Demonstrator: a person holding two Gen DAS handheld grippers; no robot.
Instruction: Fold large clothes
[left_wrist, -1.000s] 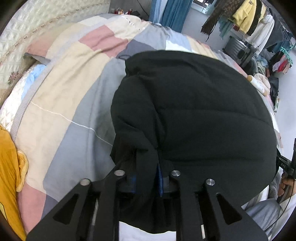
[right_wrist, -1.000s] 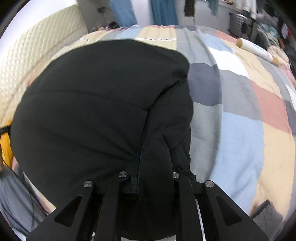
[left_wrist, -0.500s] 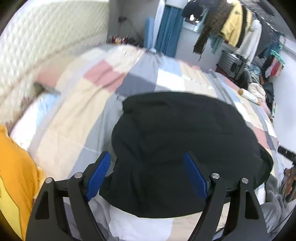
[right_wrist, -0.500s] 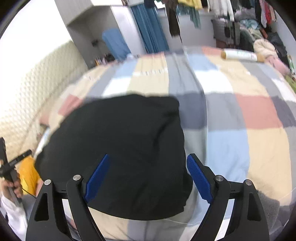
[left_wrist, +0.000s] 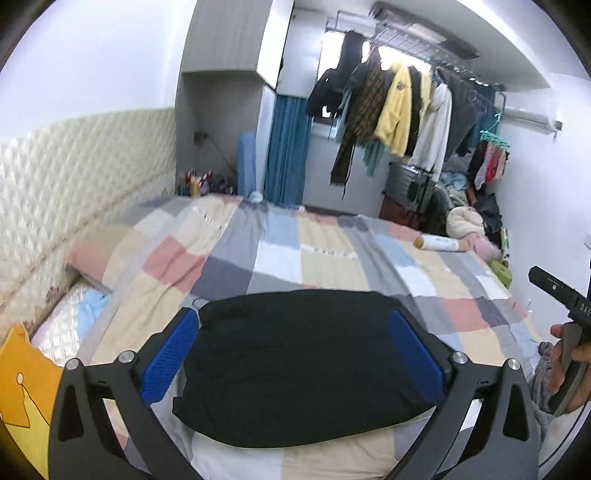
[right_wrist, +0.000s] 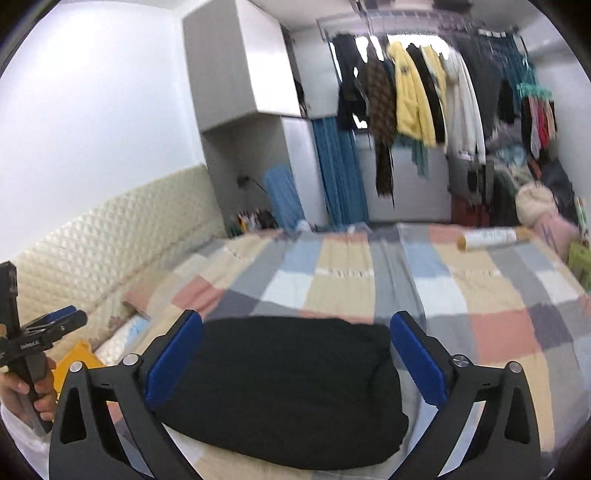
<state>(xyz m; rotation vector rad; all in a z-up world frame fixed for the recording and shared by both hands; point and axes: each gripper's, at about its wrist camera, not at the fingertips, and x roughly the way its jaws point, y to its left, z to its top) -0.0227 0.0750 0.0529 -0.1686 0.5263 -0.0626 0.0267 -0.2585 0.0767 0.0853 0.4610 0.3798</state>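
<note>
Bed (left_wrist: 332, 266) with a patchwork quilt of pink, beige, grey and blue squares fills the room below a quilted cream headboard (left_wrist: 74, 177). Beyond both jaws, hanging clothes (right_wrist: 424, 92) crowd a rail. Folded black jacket (left_wrist: 306, 365), puffy and matte, lies on the quilt between and below the blue-padded jaws. Left gripper (left_wrist: 291, 354) and right gripper (right_wrist: 295, 358): jaws spread wide, holding nothing.

Ahead of me, a patchwork quilt (left_wrist: 332, 258) covers the bed (padded cream headboard (left_wrist: 74, 177) alongside); clothes rack (right_wrist: 424, 92), blue curtain (left_wrist: 286, 147).
</note>
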